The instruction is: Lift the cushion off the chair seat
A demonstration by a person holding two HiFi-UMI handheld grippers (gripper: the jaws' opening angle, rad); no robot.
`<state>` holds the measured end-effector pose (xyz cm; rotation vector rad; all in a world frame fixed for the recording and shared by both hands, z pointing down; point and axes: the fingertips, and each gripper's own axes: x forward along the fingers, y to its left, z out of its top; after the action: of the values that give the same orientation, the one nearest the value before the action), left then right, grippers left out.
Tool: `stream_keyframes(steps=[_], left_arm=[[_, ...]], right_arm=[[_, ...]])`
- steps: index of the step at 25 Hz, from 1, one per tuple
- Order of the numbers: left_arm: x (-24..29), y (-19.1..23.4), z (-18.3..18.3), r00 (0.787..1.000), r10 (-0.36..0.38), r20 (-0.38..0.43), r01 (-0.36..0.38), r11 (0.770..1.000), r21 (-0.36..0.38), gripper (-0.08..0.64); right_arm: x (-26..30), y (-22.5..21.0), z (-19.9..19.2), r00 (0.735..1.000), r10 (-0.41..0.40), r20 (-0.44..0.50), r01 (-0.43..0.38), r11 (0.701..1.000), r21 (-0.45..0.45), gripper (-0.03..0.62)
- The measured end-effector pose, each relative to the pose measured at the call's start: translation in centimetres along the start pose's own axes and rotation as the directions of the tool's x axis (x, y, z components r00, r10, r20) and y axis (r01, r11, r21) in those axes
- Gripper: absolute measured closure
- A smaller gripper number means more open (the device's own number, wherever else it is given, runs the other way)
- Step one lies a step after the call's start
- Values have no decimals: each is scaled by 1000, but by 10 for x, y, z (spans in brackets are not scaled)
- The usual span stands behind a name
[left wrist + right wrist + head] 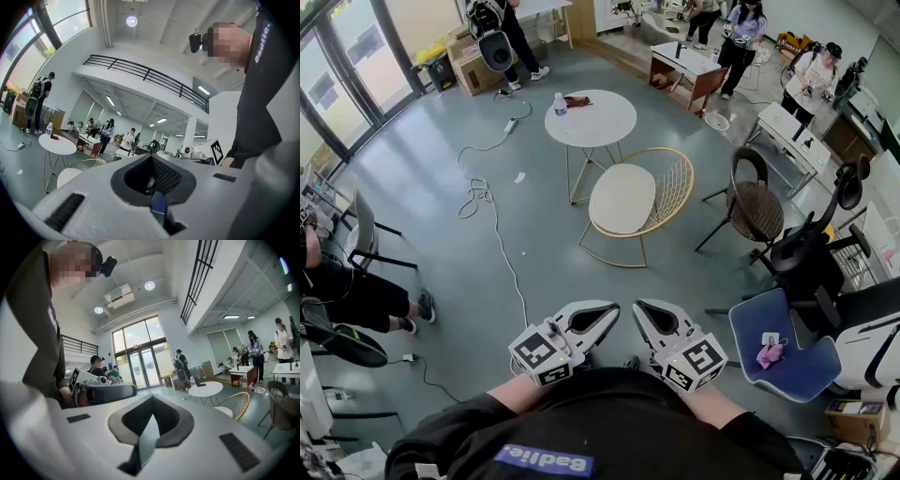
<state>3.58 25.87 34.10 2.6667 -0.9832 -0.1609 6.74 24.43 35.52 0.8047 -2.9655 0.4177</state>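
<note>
Both claws are held close to the operator's body at the bottom of the head view, side by side. The left claw [610,313] is clenched on nothing, its pads meeting along a thin seam in the left gripper view. The right claw [643,312] is likewise clenched and empty in the right gripper view. The cushion [622,198] lies straight ahead of the claws and well apart from them, with bare floor between. It sits almost on the line midway between the two claws, so neither appears clearly nearer. It rests flat on the seat surface of the wire chair [672,187] and covers that surface nearly to its near and left edges. The chair's wire back curves up along the right and far edges. The cushion's outline is close to round, and no long axis can be stated with confidence. The open near edge appears to be the practical approach side. Count: two claws, one cushion, one wire chair. One round table [602,120] stands just beyond the chair and carries one bottle [561,103].
</note>
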Motion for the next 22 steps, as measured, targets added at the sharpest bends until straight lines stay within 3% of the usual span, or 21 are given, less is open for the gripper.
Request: stream_keyframes(steps=[22], left_arm=[[17, 0, -3, 1000, 19, -15, -19, 1000, -9, 545]], right_arm=[[-7, -12, 2, 1000, 26, -6, -26, 1000, -3, 566]])
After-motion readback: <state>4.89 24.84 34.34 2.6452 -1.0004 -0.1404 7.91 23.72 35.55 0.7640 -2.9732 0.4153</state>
